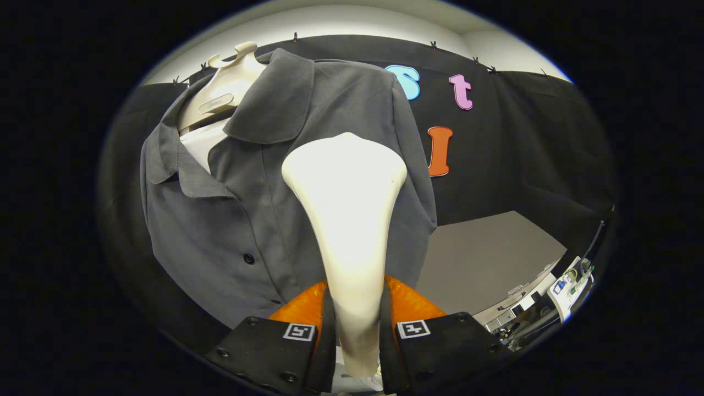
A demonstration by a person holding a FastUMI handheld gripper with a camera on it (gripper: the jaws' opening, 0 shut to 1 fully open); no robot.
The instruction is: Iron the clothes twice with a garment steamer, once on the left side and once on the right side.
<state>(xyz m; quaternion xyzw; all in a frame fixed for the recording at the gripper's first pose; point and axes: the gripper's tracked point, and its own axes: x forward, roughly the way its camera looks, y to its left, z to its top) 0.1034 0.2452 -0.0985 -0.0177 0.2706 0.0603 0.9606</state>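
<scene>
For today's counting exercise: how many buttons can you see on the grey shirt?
1 clear: a dark button on the shirt placket, left of the steamer clamped in the gripper jaws. A possible second sits lower; others may be hidden.

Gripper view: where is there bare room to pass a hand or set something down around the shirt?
Free: the bare grey floor right of the grey shirt, bordered by the black cloth wall. Crowded: the gripper, jaws shut on the steamer, sits right at the shirt front; equipment clutter lines the floor's far edge.
</scene>
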